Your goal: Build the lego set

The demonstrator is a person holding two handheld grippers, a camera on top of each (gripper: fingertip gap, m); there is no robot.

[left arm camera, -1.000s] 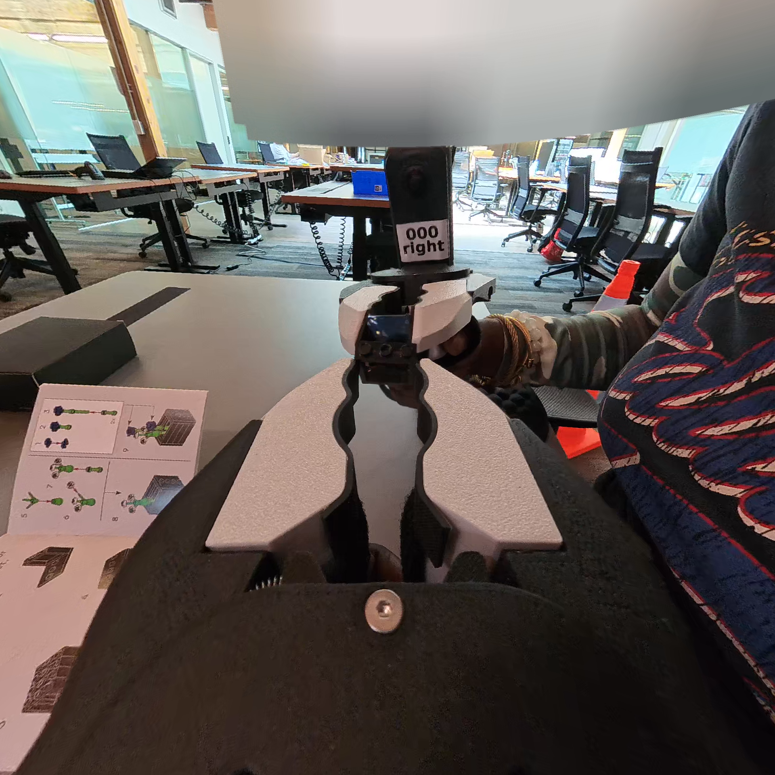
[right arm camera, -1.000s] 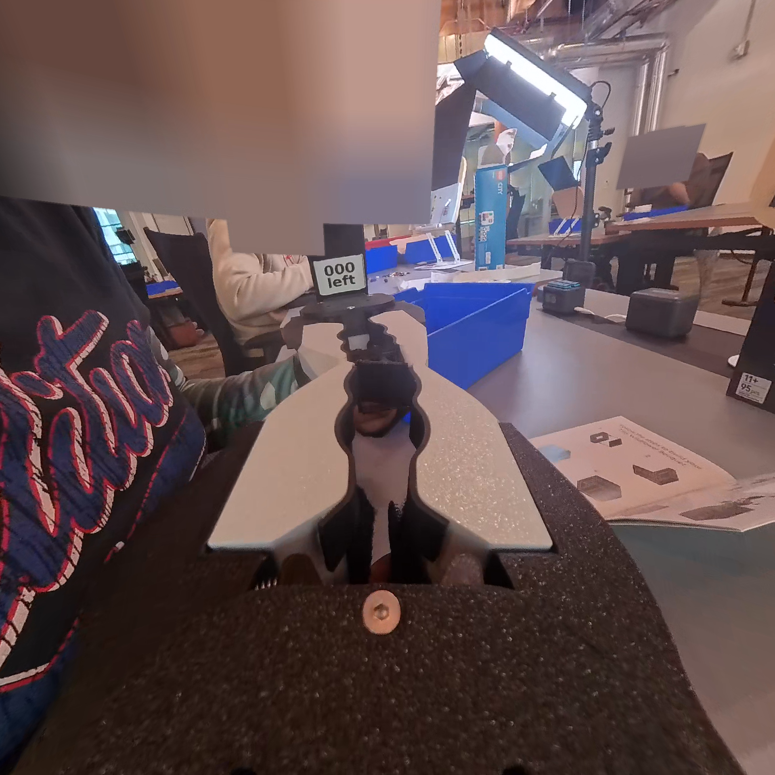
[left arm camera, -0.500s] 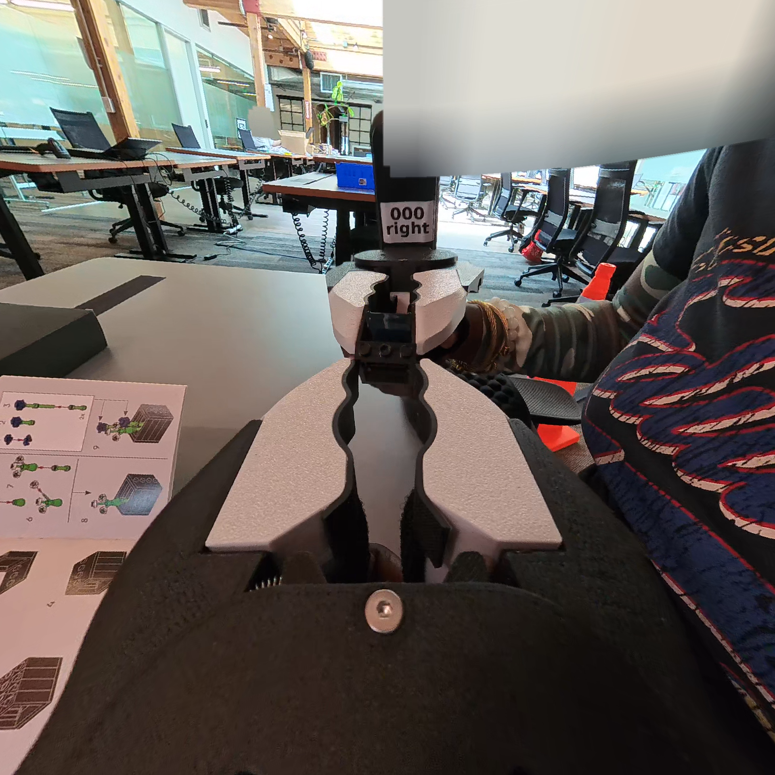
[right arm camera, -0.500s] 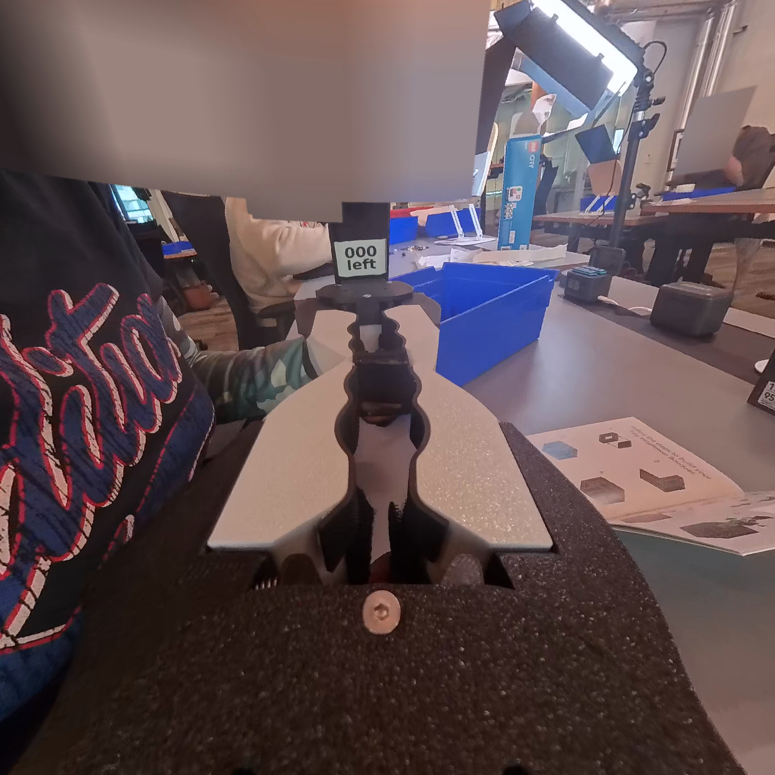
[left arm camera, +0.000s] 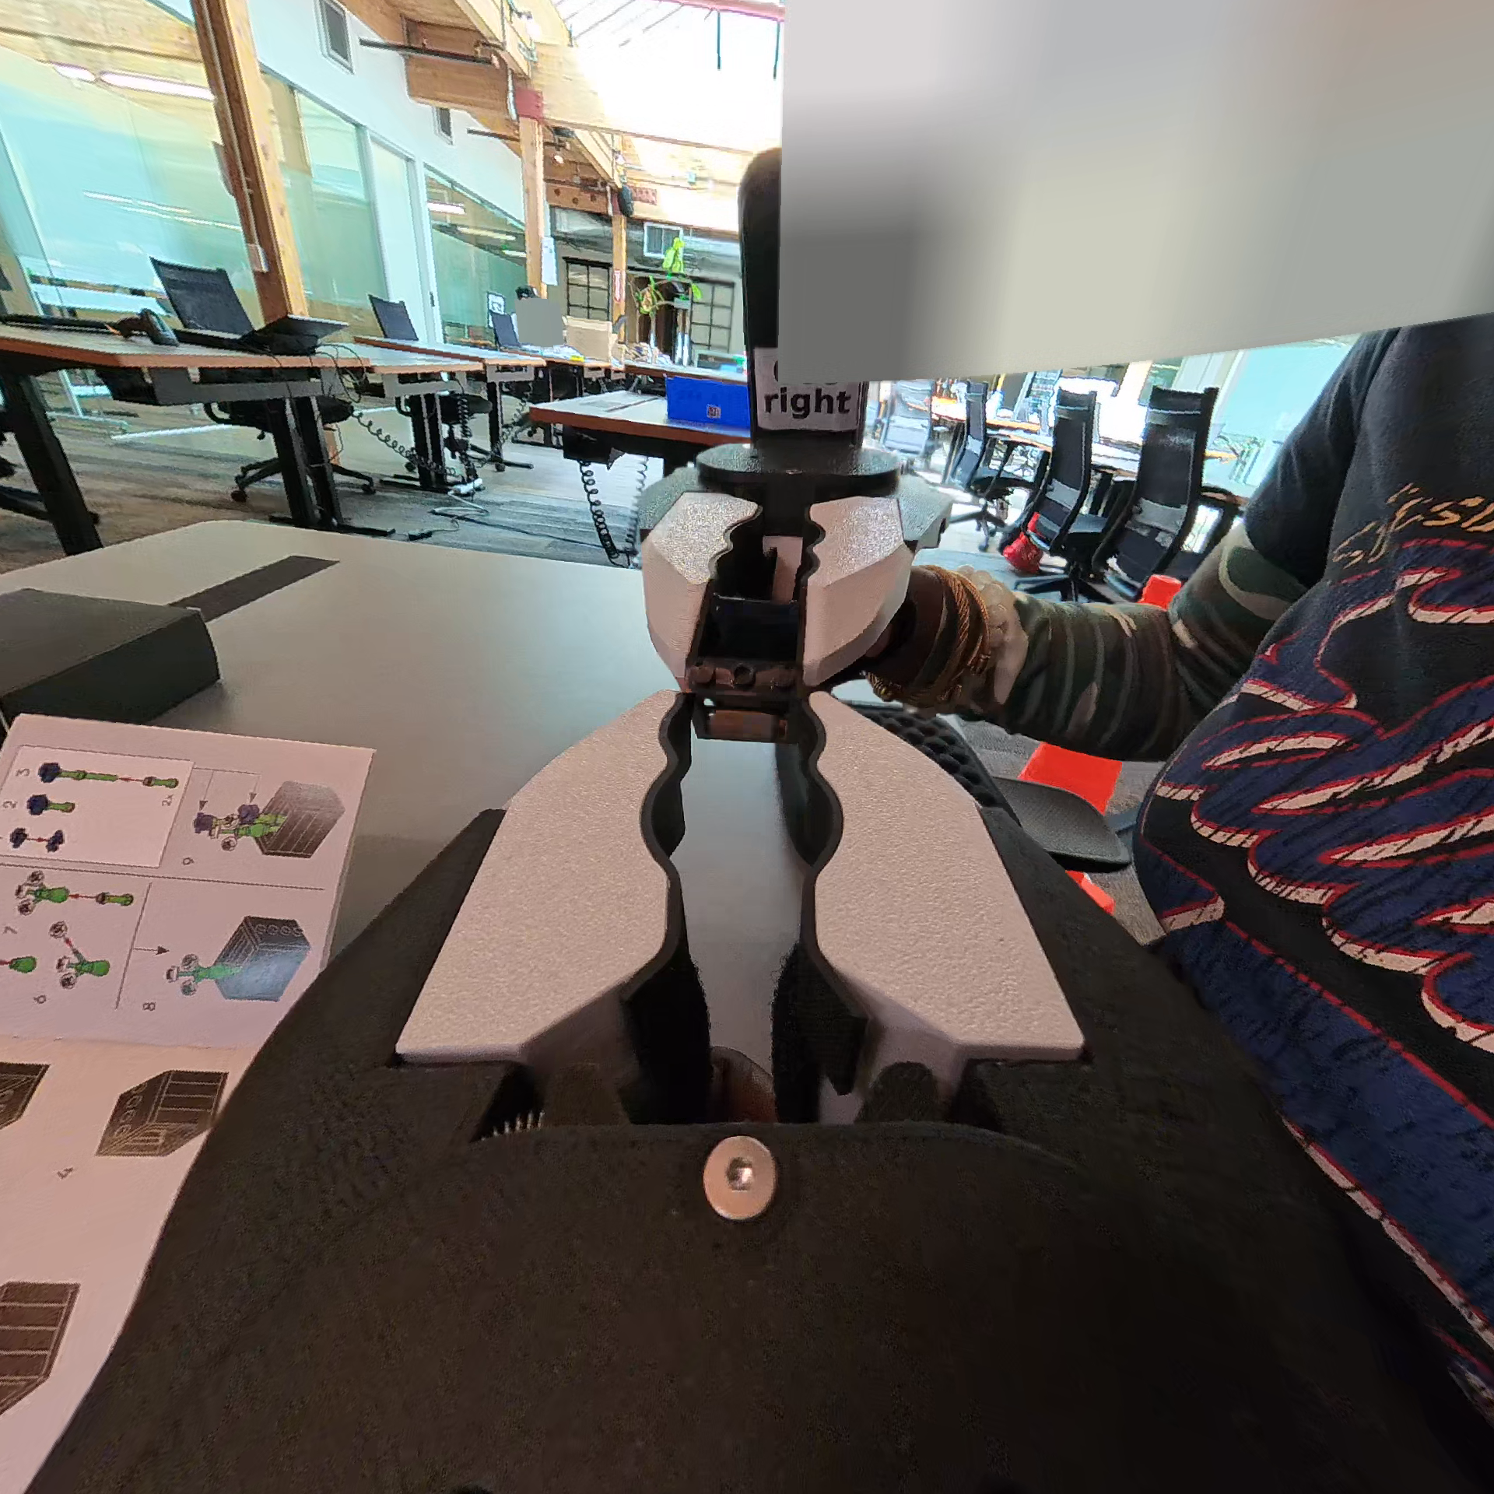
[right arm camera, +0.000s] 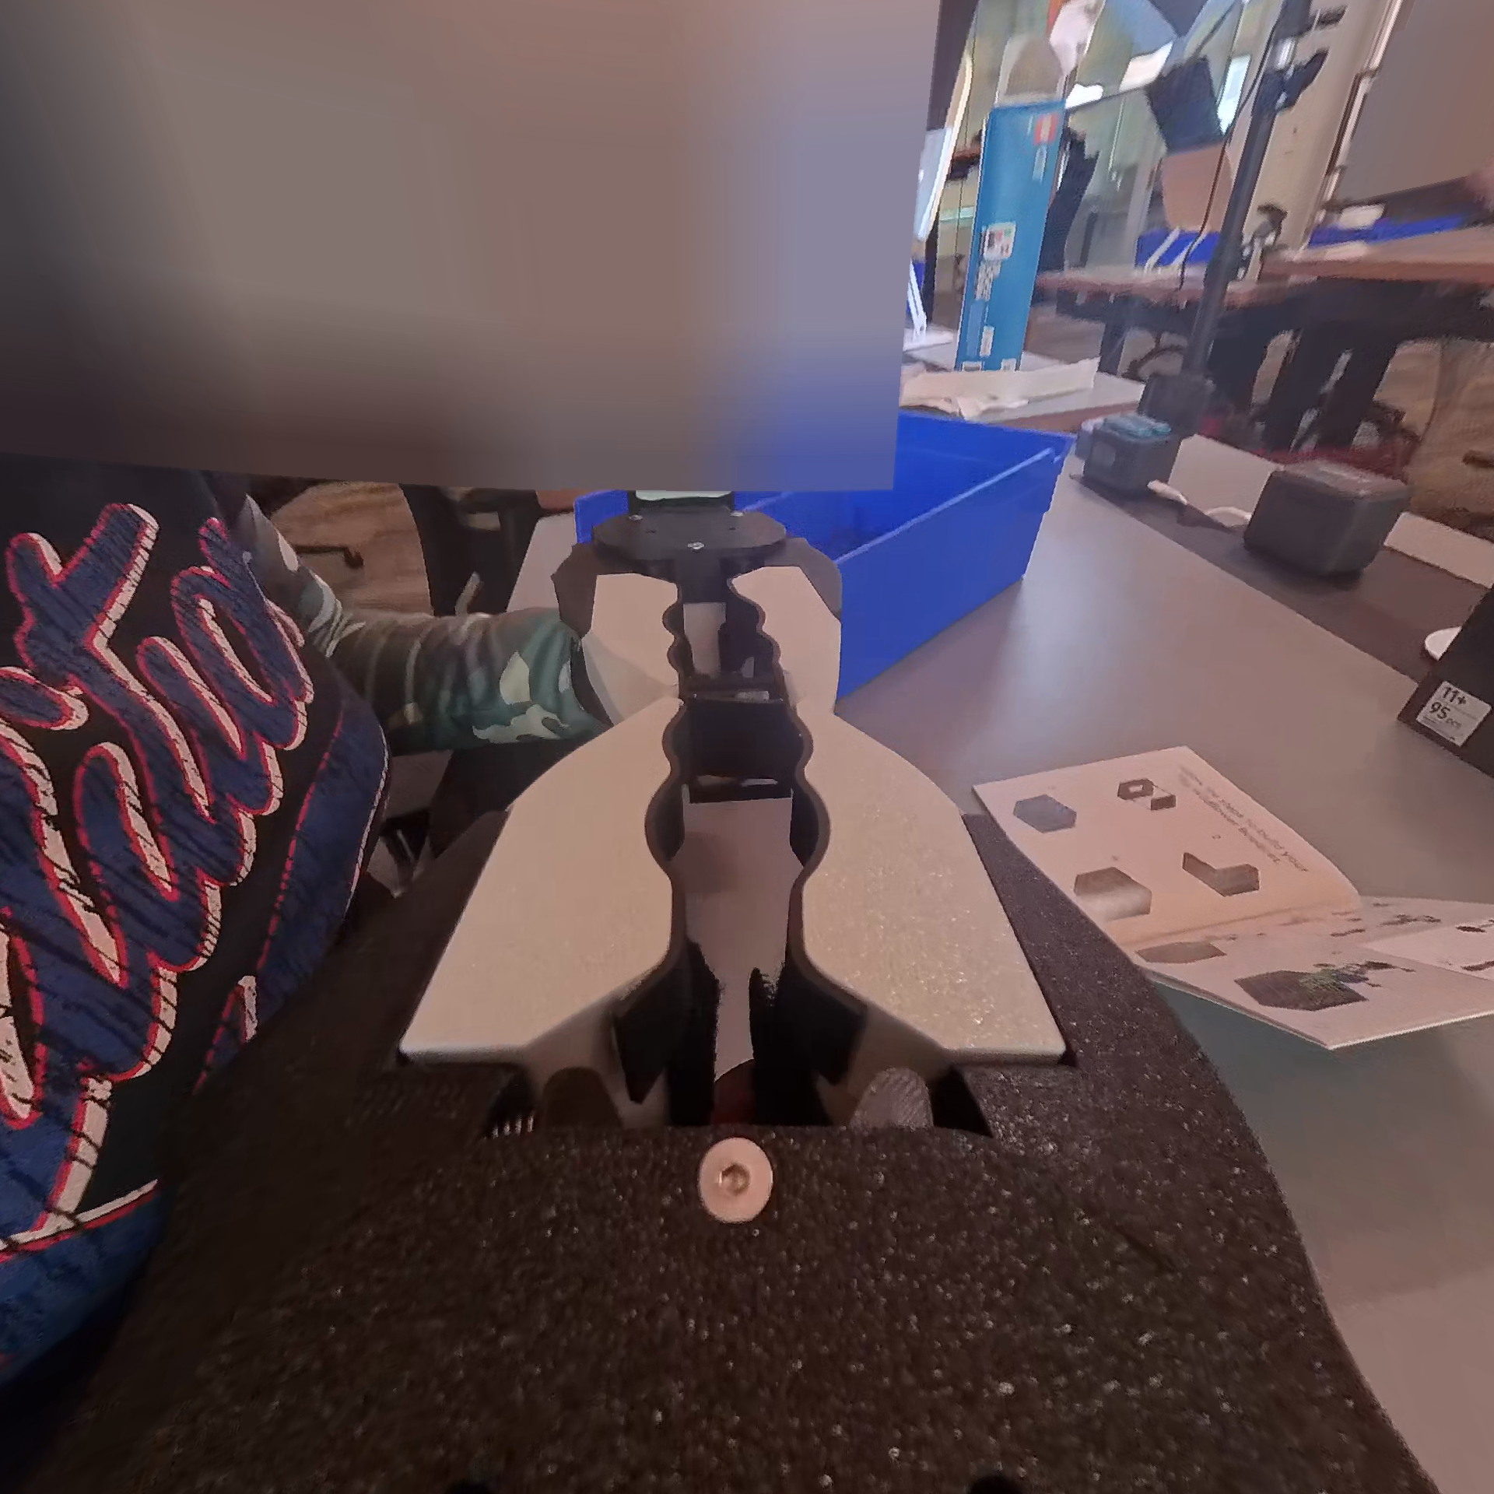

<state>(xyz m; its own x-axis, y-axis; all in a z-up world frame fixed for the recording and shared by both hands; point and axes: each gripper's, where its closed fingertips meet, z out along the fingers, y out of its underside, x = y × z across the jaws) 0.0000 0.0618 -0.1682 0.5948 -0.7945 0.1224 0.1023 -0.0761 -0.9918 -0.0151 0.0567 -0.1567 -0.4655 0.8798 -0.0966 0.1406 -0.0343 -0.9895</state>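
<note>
My left gripper (left arm camera: 740, 715) is shut on a small dark Lego piece (left arm camera: 740, 723), held in the air over the grey table (left arm camera: 420, 630). My right gripper (left arm camera: 748, 647) faces it tip to tip and is shut on a black studded Lego block (left arm camera: 740, 675) with blue inside. The small piece touches the block's studded face. In the right wrist view my right gripper (right arm camera: 732, 711) grips the black block (right arm camera: 732, 748). The left gripper (right arm camera: 715, 647) stands just beyond it.
An open instruction booklet (left arm camera: 162, 873) lies on the table and also shows in the right wrist view (right arm camera: 1172, 873). A blue bin (right arm camera: 930, 558) stands behind the grippers. A black box (left arm camera: 89, 655), a second black box (right arm camera: 1455, 711) and grey boxes (right arm camera: 1326, 517) sit farther off. The person's torso (left arm camera: 1334, 808) is close. The grippers are tip to tip, or close to it.
Both grippers have stayed shut and tip to tip on their pieces. The left view has tilted upward and the right view downward toward the table. The block's studs now show more clearly.
</note>
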